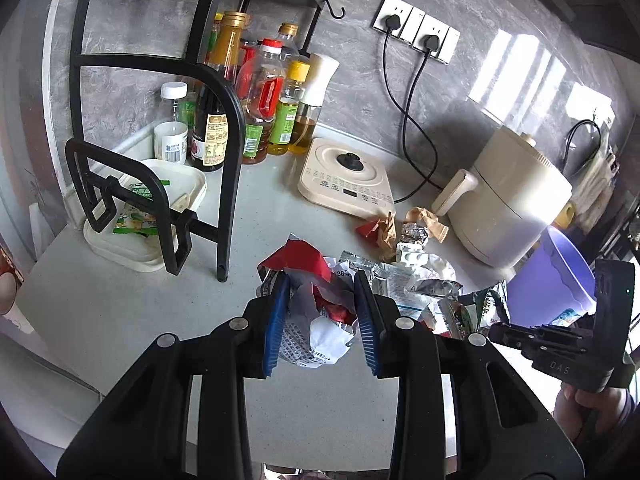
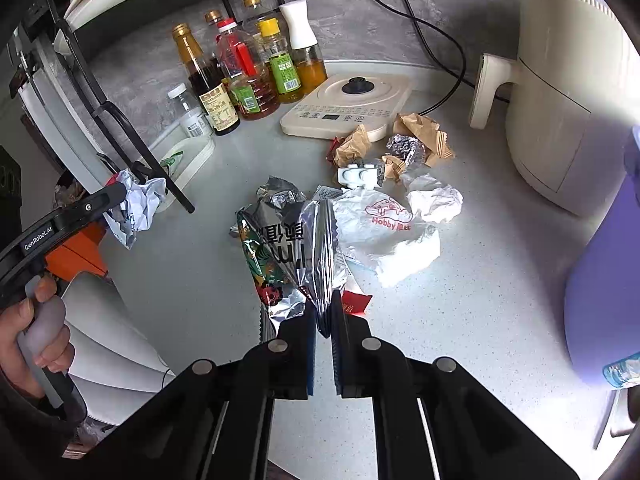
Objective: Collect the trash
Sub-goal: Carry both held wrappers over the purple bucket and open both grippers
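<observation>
Grey kitchen counter [image 2: 180,280], messy. Right gripper [image 2: 323,320] pinched tight on shiny snack bag [image 2: 288,248], bag sticking straight out ahead. Left gripper [image 1: 320,312] half closed around crumpled wrapper [image 1: 320,320]. Purple bin [image 2: 608,260] off to right, nearer right gripper. More trash [image 2: 400,152] farther back.

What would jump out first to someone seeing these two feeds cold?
Both grippers already hold trash: the left gripper grips a crumpled red and white wrapper, and the right gripper pinches a silver snack bag. Behind them, a heap of wrappers litters the grey counter in front of the cream air fryer. A purple bin waits at the right edge.
</observation>
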The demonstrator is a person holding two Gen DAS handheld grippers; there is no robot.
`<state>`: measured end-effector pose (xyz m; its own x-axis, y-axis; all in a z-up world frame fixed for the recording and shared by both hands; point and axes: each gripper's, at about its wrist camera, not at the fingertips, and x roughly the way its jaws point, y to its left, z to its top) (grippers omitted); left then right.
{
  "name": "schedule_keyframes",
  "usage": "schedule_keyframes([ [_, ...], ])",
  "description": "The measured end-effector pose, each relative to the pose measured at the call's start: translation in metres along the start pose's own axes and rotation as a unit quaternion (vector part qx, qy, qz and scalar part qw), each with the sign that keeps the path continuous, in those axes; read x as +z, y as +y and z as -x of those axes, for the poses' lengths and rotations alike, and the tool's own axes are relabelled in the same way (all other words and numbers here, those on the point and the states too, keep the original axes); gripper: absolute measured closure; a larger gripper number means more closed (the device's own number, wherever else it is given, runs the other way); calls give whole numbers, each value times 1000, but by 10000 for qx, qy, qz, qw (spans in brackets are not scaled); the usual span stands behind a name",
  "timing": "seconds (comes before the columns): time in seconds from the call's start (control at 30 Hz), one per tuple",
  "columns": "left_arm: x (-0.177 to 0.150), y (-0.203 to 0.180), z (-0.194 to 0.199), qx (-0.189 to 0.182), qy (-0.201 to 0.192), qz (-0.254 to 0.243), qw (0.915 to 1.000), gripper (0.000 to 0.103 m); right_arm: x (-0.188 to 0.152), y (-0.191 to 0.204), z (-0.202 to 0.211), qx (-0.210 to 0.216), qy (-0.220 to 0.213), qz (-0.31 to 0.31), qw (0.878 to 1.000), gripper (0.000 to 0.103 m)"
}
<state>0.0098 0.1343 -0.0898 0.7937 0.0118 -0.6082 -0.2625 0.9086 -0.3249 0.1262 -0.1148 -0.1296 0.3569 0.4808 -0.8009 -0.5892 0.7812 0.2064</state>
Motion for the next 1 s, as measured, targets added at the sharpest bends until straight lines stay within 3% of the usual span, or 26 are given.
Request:
schedule_keyframes([
  [0.3,-13,-18,9,-325,20,-54,9995,70,-9,-17,68,-550,-602,-285,9963,95],
  [0.6,0,-55,19,-149,-256,-158,9994,70,9,-45,118,-569,-1303,-313,9893,95],
  [0.83,10,-112,13,-147,-476,-154,9986,70,30,-90,160,-492,-1776,-253,9825,95],
  [0.93,11,-143,4,-169,-451,-298,9984,70,31,-108,177,-850,-1989,-56,9763,95],
  [1.0,12,-163,-3,-189,-437,-373,9982,70,31,-125,183,-821,-2030,-95,9757,95],
])
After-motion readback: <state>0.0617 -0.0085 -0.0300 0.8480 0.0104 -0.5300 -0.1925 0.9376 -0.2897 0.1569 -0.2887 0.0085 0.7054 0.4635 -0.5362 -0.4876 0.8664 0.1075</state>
